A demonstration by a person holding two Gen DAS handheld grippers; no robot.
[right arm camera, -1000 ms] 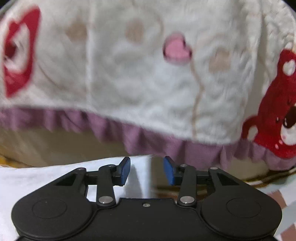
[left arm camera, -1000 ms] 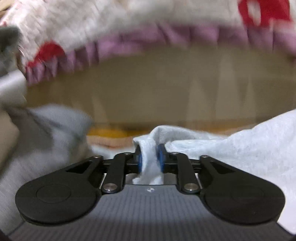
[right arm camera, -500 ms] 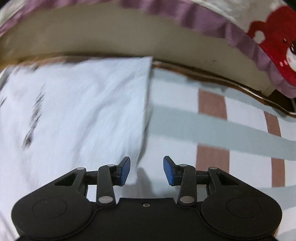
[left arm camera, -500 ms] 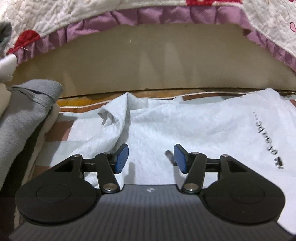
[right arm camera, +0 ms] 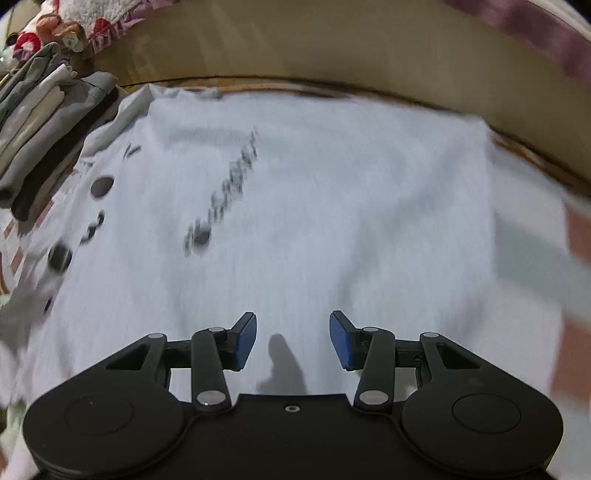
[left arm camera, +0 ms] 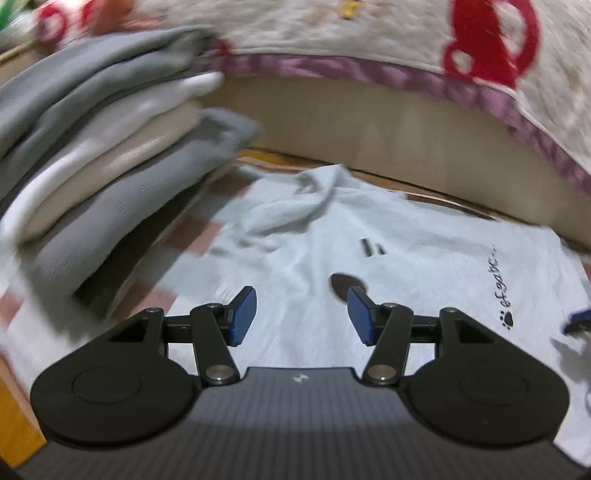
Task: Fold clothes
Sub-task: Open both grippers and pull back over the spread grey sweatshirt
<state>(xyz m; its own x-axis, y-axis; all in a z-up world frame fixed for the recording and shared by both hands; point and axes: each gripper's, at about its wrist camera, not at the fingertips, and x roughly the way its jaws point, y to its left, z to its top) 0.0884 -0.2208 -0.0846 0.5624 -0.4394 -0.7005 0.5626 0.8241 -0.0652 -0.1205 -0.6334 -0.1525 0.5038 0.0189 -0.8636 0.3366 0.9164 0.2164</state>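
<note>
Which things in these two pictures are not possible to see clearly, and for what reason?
- Black lettering on the white shirt, right wrist view: motion blur, unreadable.
- Lettering, left wrist view: small and tilted, unreadable.
- Shirt's near edge, both views: hidden behind the open left gripper and open right gripper.
- Stack of folded clothes, left wrist view: blurred, cut by the left edge, count unclear.

A home bedroom.
A quilted bedspread (left arm camera: 369,33) with purple frill overhangs a striped sheet (right arm camera: 535,236); folded clothes (left arm camera: 92,155) stacked beside it.
</note>
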